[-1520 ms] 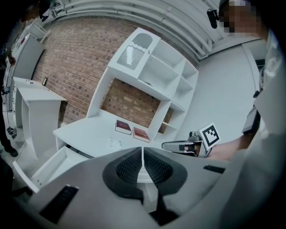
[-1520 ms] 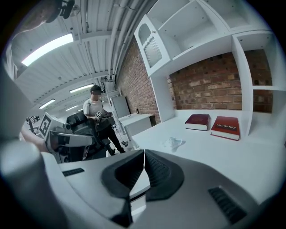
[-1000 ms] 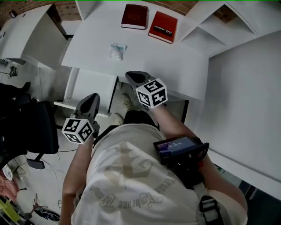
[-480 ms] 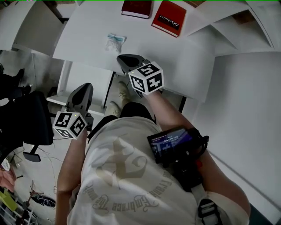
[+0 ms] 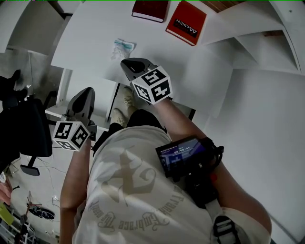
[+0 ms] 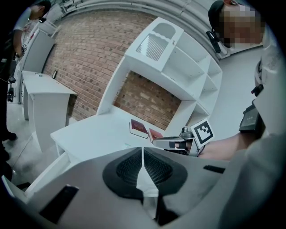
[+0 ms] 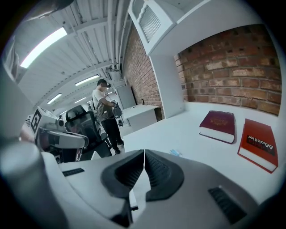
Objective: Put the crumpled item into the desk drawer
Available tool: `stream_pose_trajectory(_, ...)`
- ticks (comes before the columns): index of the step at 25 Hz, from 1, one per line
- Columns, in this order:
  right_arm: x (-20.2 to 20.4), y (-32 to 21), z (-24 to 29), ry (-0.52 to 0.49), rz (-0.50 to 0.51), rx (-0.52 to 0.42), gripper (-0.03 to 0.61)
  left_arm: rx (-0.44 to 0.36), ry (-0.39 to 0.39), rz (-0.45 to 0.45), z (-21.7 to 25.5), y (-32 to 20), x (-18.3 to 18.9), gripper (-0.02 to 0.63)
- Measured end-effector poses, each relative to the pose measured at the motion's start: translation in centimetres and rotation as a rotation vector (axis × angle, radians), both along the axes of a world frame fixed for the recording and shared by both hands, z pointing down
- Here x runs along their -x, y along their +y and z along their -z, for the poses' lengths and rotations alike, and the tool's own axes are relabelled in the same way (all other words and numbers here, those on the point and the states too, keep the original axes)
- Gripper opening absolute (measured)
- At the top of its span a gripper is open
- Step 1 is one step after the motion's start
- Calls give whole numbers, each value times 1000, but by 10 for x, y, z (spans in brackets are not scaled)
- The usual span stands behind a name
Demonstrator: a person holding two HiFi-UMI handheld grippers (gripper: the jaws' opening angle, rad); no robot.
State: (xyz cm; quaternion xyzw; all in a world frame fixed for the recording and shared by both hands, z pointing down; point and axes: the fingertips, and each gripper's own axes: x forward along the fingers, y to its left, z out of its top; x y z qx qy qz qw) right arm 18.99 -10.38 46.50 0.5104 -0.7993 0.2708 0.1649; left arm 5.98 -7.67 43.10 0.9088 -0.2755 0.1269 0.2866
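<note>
Right gripper nearer half-hidden crumpled item

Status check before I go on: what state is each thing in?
left gripper: shut, empty, short of the desk
right gripper: shut, empty, over the desk's near edge
crumpled item: on the desk, untouched
dark red book: closed, lying flat
red book: closed, lying flat

Cream T-shirt with grey print, black chest-strapped screen; grey left gripper and right gripper carry black-and-white marker cubes.
</note>
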Motion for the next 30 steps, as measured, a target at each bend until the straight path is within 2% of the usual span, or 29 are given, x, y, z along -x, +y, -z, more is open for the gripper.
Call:
stream_pose_trajectory(9,-7,-19,-20,55,51,43,23,33,4,26,-13,-21,-15,32)
stream_pose_trajectory(23,-17,-57,-37,123,113,48,26,72,-13,82,-28,-46,-22,32)
stream_pose_trajectory(30,-31,-74,-51,161,128,70,100,83,-15,114,-34,-56,-20,32)
